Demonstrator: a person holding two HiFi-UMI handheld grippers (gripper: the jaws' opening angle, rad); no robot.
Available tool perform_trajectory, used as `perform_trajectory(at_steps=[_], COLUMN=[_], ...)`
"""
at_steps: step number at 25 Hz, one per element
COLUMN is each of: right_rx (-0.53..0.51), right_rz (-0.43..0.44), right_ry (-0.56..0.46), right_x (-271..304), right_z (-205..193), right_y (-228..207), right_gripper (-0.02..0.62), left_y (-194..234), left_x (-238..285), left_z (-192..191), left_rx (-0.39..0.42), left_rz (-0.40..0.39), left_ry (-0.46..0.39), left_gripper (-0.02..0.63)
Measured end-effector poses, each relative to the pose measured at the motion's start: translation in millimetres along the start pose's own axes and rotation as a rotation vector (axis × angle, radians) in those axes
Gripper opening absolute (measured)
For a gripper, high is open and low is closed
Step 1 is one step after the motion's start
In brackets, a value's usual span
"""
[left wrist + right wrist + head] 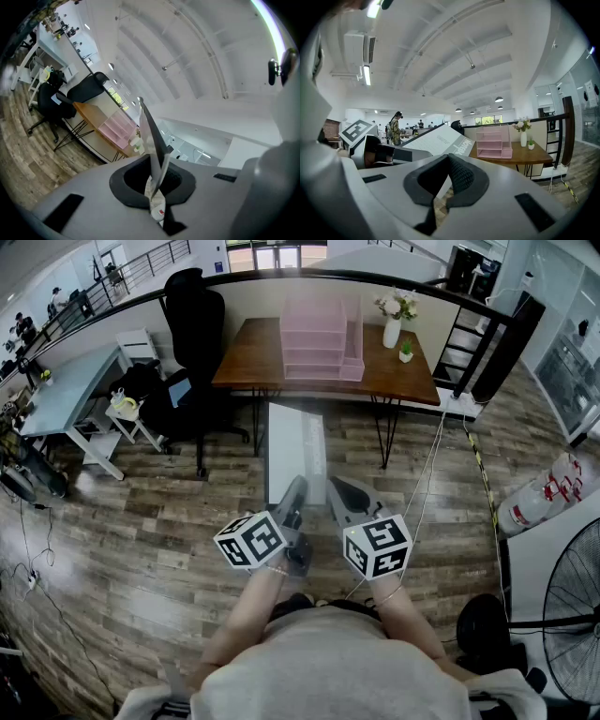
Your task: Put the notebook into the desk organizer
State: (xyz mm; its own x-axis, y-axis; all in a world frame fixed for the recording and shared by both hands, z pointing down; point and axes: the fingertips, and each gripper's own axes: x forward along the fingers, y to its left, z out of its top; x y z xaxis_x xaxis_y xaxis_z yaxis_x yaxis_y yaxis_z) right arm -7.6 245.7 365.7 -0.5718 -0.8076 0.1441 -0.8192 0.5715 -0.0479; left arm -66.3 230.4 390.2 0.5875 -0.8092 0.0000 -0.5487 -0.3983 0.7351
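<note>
Far left in the head view, a black office chair [195,324] stands by a wooden desk [251,357]. On the desk, L to R: the pink desk organizer [323,334], a white vase [392,331] w/ flowers, and a small potted plant [405,351]; no writing can be read on any of them. The notebook [295,451] is well short of the desk, held out roughly level in front of the person above the wood floor [169,521], w/ 1 gripper at each near corner. Left gripper [295,488]: jaws closed tight on the notebook's near edge. Its own view shows the book edge-on as a thin sheet pinched between the pads, w/ no cover text in sight. Right gripper [339,488]: jaws nearly together, w/ the notebook's near right corner caught between the pads. Only the right gripper view shows the cover face: white w/ a few lines of print too small to read, plus a grey band w/ white lettering that starts "Note"; the rest is unclear. That view also catches the left gripper's black-&-white marker cube [356,132]. Only the head view shows both forearms, both cubes together, and a floor fan [572,601] at far right.
</note>
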Motion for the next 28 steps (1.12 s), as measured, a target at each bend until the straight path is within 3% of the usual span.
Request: perform_trajectory(at_steps=[13, 20, 28], right_rx=[0.035, 0.053, 0.052], right_rz=[-0.044, -0.012, -0.044], right_ry=[0.02, -0.049, -0.072], right_x=[2, -2, -10], right_z=[-8, 8, 5], right_y=[-17, -20, -41], right_gripper=[0.009, 0.011, 0.009], left_y=[-5, -17, -25], left_x=[11, 18, 27], left_z=[0, -3, 1], left_rx=[0.008, 0.077, 0.053], left_rz=[-0.015, -0.058, -0.066], left_ry=[0.009, 0.047, 0.007], left_gripper=[0.02, 0.02, 0.021])
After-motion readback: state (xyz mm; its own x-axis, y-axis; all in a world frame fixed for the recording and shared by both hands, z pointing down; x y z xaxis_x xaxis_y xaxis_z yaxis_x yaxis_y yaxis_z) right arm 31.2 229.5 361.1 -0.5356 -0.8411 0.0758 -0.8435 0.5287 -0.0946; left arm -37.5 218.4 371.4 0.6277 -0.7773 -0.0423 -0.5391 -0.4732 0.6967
